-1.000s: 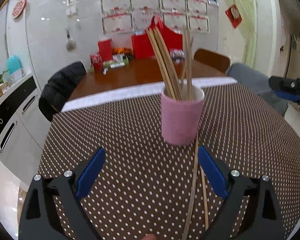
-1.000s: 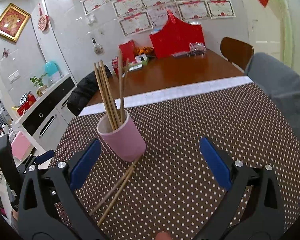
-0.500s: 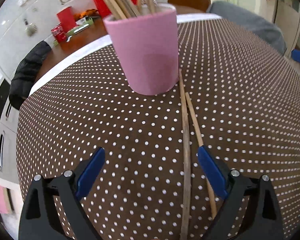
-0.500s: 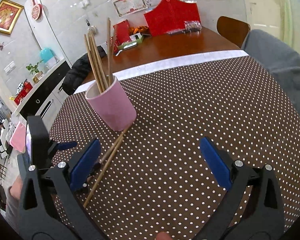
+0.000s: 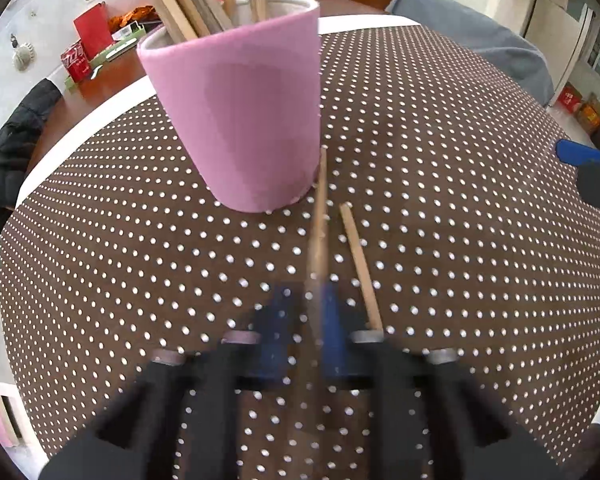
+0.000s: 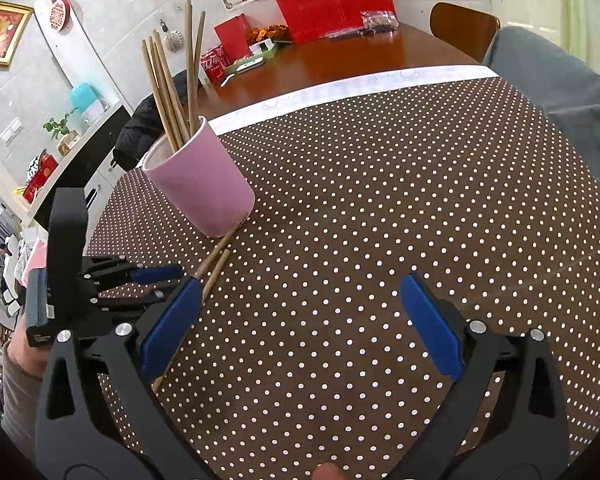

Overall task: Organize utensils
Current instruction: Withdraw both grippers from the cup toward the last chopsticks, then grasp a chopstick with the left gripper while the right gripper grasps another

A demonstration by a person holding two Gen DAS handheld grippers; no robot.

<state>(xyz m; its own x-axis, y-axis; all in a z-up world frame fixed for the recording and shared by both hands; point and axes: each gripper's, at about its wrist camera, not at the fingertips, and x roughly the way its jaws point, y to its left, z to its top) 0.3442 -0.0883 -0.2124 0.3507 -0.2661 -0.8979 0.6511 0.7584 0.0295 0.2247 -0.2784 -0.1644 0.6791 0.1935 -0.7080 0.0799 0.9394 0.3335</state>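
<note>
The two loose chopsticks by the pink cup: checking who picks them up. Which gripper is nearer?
Left. The left gripper is closing around one loose chopstick; the right gripper hovers open beside them.

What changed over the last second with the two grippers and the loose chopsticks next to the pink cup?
The left gripper dropped toward the tablecloth and closed around the longer loose chopstick. The shorter chopstick still lies beside it, the pink cup hasn't moved, and the right gripper stays open.

Bright even room light, fisheye-bent edges, motion-blurred left hand-held gripper (image 5: 316, 332)
</note>
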